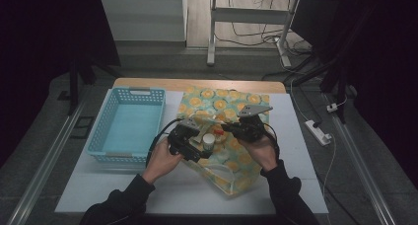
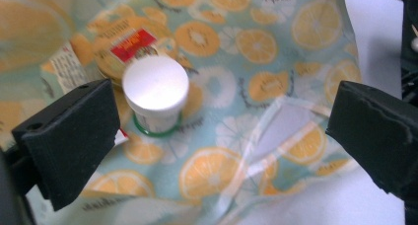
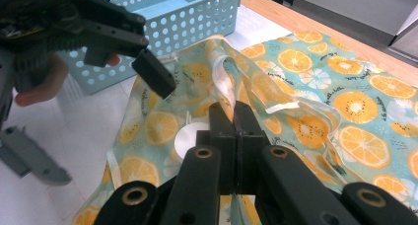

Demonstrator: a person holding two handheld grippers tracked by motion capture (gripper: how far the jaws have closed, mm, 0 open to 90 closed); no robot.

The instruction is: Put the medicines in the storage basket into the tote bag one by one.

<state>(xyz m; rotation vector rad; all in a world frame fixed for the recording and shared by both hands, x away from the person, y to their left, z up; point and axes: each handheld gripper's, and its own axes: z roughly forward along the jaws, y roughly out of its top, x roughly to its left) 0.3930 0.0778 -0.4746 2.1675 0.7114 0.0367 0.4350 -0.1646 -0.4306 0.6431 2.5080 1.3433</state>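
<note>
White jar (image 2: pixel 155 89) sits clear between left claw's (image 2: pixel 222 131) spread jaws.

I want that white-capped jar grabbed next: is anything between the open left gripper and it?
Nothing visible blocks it. The left gripper hangs open above the white-capped jar, which stands inside the orange-print bag; the right gripper pinches the bag's edge.

A basket (image 1: pixel 127 124) is set at the table's (image 1: pixel 300 151) left part, with a bag (image 1: pixel 224 106) laid just right of it. A jar (image 1: pixel 209 141) is seen upright inside the bag, between the left gripper (image 1: pixel 193 148) and the right gripper (image 1: pixel 227 128); a packet (image 2: pixel 129 43) is tucked behind it.
</note>
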